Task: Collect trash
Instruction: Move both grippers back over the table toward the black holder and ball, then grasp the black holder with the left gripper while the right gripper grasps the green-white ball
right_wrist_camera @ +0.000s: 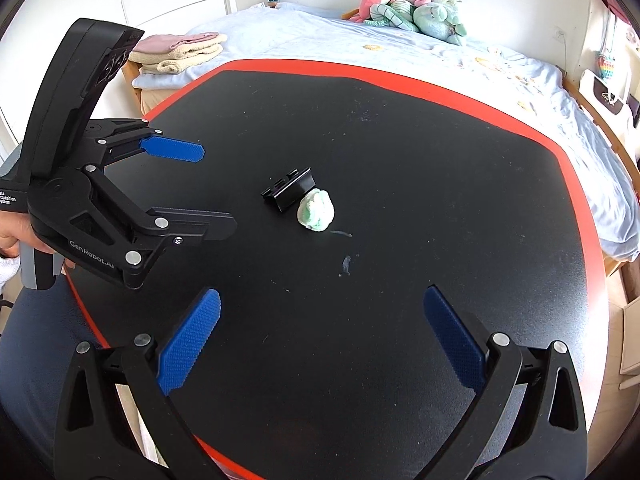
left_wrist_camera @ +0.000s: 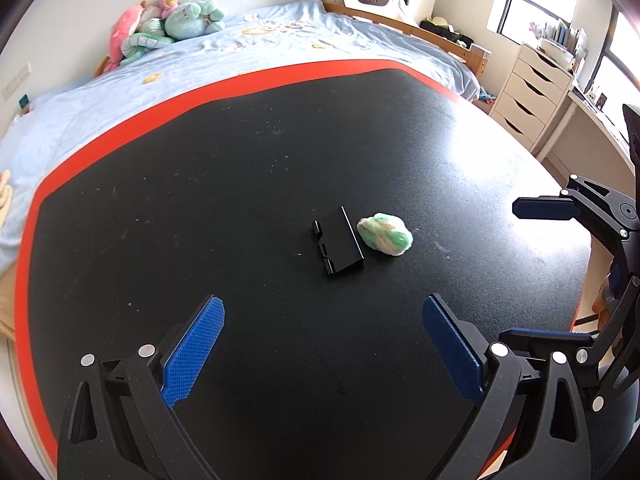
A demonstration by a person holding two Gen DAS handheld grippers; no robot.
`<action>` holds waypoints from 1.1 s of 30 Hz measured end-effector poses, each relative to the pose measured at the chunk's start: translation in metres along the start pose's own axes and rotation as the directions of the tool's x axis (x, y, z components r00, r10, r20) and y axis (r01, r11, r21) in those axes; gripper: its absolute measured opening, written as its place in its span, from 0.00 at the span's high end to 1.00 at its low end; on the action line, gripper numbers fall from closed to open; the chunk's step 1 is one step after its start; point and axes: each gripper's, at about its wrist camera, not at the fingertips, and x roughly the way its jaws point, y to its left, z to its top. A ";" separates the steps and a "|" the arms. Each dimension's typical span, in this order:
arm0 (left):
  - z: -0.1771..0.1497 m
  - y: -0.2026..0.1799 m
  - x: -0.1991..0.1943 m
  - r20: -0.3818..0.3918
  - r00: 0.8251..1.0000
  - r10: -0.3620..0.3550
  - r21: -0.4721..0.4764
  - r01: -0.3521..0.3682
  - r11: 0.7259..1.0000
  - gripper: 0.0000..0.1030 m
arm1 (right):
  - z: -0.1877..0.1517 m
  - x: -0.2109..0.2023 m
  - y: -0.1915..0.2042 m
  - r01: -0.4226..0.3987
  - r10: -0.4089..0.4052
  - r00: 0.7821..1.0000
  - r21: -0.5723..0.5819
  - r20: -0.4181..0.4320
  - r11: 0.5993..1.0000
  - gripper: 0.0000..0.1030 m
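Crumpled green-and-white wad [left_wrist_camera: 385, 234], soft, lumpy, sits mid-table touching the edge of a small black holder [left_wrist_camera: 338, 241], hard glossy plastic, flat with a raised lip. Table [left_wrist_camera: 200, 184]: matte black top, speckled, orange-red rim. Left gripper [left_wrist_camera: 323, 350] spread wide, nothing between the blue knurled pads [left_wrist_camera: 192, 354]; right gripper [right_wrist_camera: 322, 344] likewise wide, empty. Only the right wrist view shows a smear [right_wrist_camera: 345, 264] near the wad, folded towels [right_wrist_camera: 176, 53], and a hand [right_wrist_camera: 16, 232] on the left gripper's handle. Only the left view shows white drawers [left_wrist_camera: 530, 92].
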 end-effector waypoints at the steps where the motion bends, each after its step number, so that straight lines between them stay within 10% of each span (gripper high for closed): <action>1: 0.001 0.000 0.003 -0.001 1.000 0.002 -0.001 -0.002 1.000 0.07 | 0.001 0.004 -0.001 -0.004 0.004 1.000 -0.003 -0.004 1.000 0.03; 15: 0.015 0.005 0.033 0.013 0.998 0.065 0.018 -0.065 0.998 0.08 | 0.009 0.036 -0.011 -0.007 0.007 1.000 -0.033 -0.026 0.999 0.03; 26: 0.023 0.010 0.034 0.038 0.997 0.074 0.046 -0.076 0.996 0.35 | 0.021 0.051 -0.011 -0.014 0.015 1.000 -0.066 0.009 0.998 0.04; 33: 0.026 0.011 0.033 0.047 0.997 0.060 0.073 -0.063 0.995 0.54 | 0.028 0.059 -0.005 -0.030 0.031 0.999 -0.091 0.014 0.995 0.28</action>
